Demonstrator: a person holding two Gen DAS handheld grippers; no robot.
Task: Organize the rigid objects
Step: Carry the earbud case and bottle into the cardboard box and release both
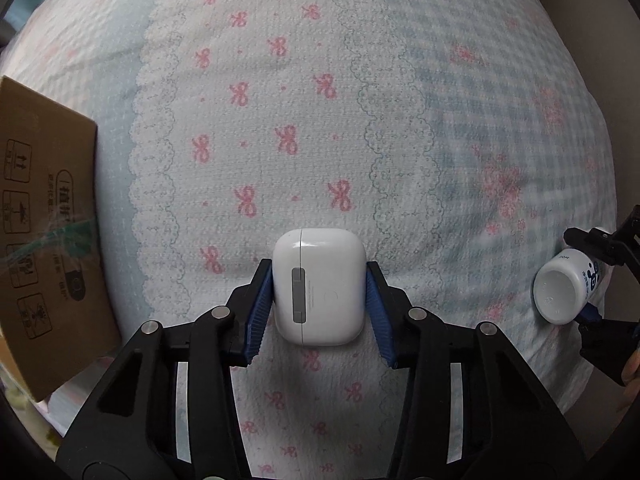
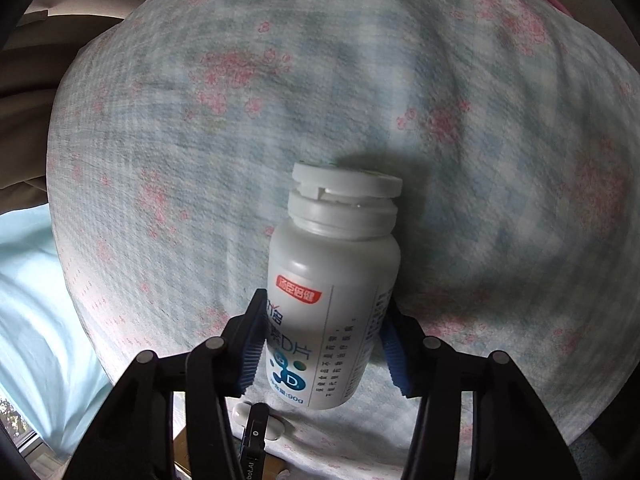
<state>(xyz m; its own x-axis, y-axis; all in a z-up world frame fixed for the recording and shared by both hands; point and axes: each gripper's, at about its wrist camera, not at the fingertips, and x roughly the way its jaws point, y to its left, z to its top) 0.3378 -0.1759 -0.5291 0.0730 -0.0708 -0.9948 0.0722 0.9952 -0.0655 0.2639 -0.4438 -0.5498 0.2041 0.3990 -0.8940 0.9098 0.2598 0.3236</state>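
Note:
My left gripper [image 1: 319, 280] is shut on a white earbud case [image 1: 319, 286], its blue pads pressed on both sides, just above the bedspread. My right gripper [image 2: 324, 322] is shut on a white pill bottle [image 2: 334, 292] with a white flip cap and blue and red label, held over the bed. In the left wrist view the same bottle [image 1: 562, 290] shows bottom-first at the far right between the right gripper's fingers [image 1: 592, 246]. In the right wrist view the earbud case [image 2: 258, 424] and left gripper peek out low down behind the bottle.
A pale blue bedspread [image 1: 304, 92] with pink bows and lace stripes covers the whole surface. A brown cardboard box [image 1: 44, 220] with printed handling symbols stands at the left edge. Beige floor or furniture [image 2: 24, 68] lies past the bed's far left edge.

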